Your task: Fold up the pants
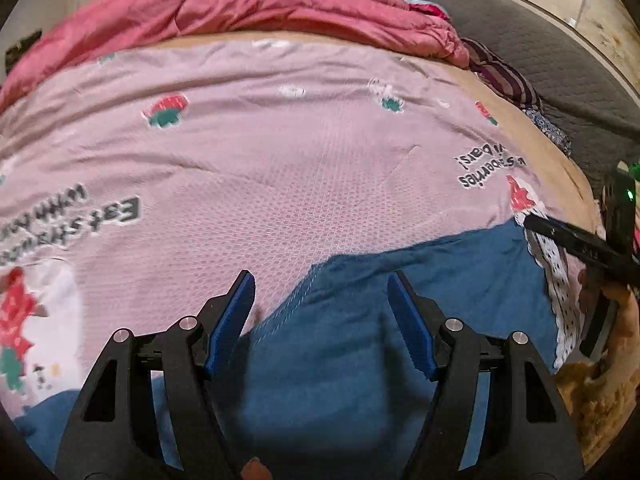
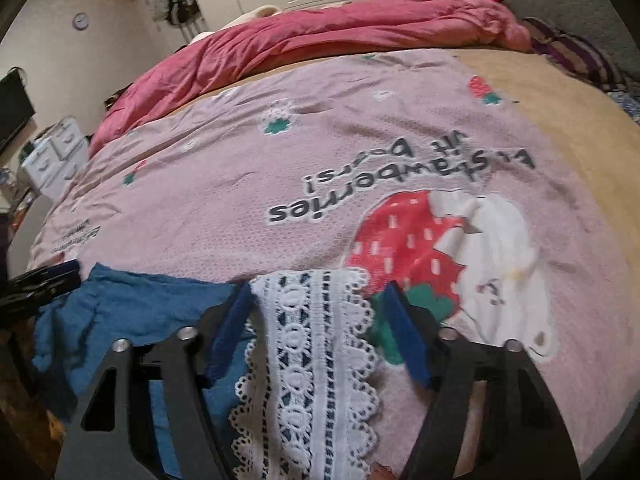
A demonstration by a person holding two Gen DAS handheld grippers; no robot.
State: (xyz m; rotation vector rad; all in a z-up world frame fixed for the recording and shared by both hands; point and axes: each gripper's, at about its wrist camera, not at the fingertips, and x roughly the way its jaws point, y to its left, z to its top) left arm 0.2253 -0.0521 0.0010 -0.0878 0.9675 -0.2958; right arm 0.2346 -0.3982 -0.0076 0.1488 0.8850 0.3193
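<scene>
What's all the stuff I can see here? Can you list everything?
pants: one, blue, near edge of the bed, under both tongs
lace trim: one, white, on the pants' end, between the right tongs' fingers
bedspread: one, pink with strawberries and lettering, covering the bed
quilt: one, dark pink, bunched at the far side
sheet: one, tan, beside the bedspread
clock: one, round, on the wall
drawers: one set, white, beside the bed
left tongs: black with blue pads, open
right tongs: same colours, open
</scene>
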